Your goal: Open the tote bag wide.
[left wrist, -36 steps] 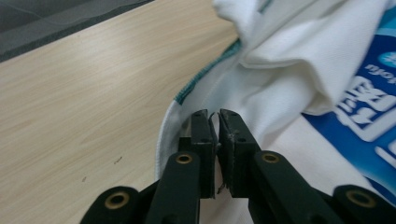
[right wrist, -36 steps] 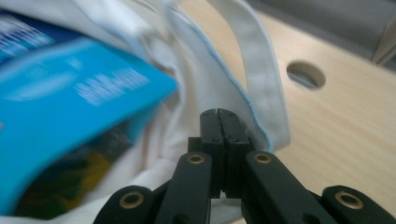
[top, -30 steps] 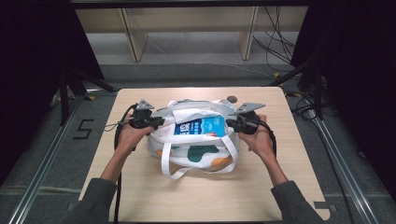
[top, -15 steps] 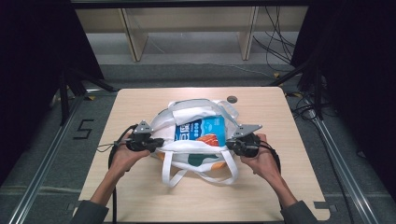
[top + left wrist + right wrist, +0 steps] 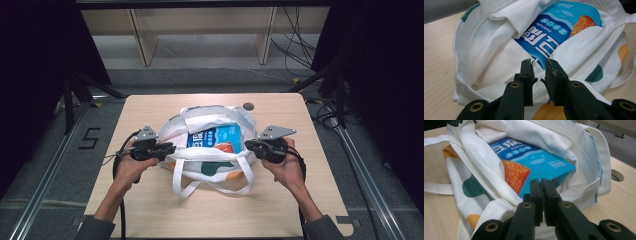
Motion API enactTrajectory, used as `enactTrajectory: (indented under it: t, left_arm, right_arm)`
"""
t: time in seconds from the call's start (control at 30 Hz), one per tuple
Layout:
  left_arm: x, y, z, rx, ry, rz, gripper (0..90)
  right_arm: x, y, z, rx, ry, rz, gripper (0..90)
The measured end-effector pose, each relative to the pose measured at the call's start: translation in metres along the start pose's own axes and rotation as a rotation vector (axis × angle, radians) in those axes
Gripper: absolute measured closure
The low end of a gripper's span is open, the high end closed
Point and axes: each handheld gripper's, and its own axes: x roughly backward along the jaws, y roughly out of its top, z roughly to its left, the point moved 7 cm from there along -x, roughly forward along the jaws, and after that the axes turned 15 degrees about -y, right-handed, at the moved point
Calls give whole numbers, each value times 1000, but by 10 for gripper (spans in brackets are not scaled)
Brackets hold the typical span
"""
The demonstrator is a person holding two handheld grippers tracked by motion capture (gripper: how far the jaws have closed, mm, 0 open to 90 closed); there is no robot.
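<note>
Two claws | left [image 5: 539, 72] slightly apart | right [image 5: 541, 192] together | packet [image 5: 564, 32] reads "Fish tofu"

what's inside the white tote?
Inside the white tote lies a blue snack packet, with a fish drawing and an orange fried-piece picture. Fabric folds cover its edges; anything beneath it is hidden.

Floor [image 5: 45, 165]: grey, marked with a black "5" [image 5: 89, 138].
Shelf unit [image 5: 200, 30]: pale wood, stood behind the desk [image 5: 150, 200].
Surroundings: dark curtains; cables [image 5: 295, 30] trailed at right.
</note>
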Motion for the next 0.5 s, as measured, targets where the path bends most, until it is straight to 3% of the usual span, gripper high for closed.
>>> enactTrajectory:
  t: [0.1, 0.17, 0.3, 0.5]
  left_arm:
    - [1, 2, -5, 15, -15, -26, 741]
    - [4, 2, -6, 18, -15, -33, 726]
    - [8, 1, -10, 18, -23, -44, 704]
    - [11, 1, -14, 26, -34, -47, 671]
  right_arm:
    - [2, 1, -2, 22, -2, -16, 875]
    - [5, 1, -2, -14, -1, -8, 864]
    - [7, 3, -8, -6, -11, -41, 846]
    - [12, 1, -9, -43, -17, -17, 818]
